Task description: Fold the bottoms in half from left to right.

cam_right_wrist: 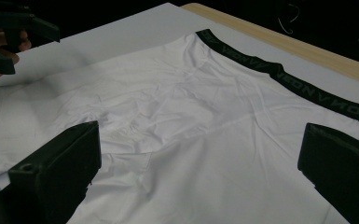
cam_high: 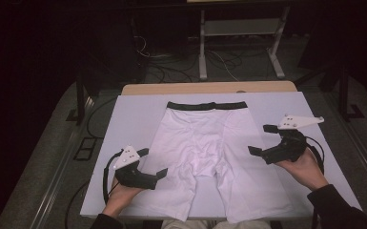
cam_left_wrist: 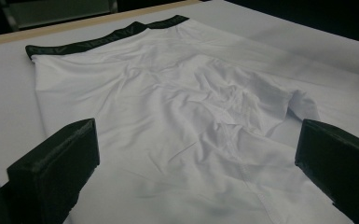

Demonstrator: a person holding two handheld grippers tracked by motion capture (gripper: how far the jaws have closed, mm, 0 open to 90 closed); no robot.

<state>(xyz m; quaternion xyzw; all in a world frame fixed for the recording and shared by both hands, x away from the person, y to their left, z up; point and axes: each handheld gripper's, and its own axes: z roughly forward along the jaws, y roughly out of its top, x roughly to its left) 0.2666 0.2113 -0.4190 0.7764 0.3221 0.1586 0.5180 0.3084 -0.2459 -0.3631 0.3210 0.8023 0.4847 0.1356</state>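
White boxer briefs point(cam_high: 202, 148) with a black waistband point(cam_high: 207, 105) lie flat on the white board point(cam_high: 124, 114), waistband at the far side, legs toward the person. My left gripper point(cam_high: 153, 163) hovers open at the garment's left leg; its view looks across the briefs point(cam_left_wrist: 177, 116) toward the waistband point(cam_left_wrist: 102, 37). My right gripper point(cam_high: 262, 139) stands open beside the garment's right edge, nothing between its jaws. Its view shows the briefs point(cam_right_wrist: 205, 130), the waistband point(cam_right_wrist: 279, 72), and the left gripper point(cam_right_wrist: 9, 35) far off at the top left.
The board rests on a wooden table point(cam_high: 209, 88) whose far edge shows beyond it. Behind stand a metal shelf frame point(cam_high: 240, 43) and loose cables point(cam_high: 171, 67) on the dark floor. Bare board point(cam_high: 310, 109) flanks the garment on both sides.
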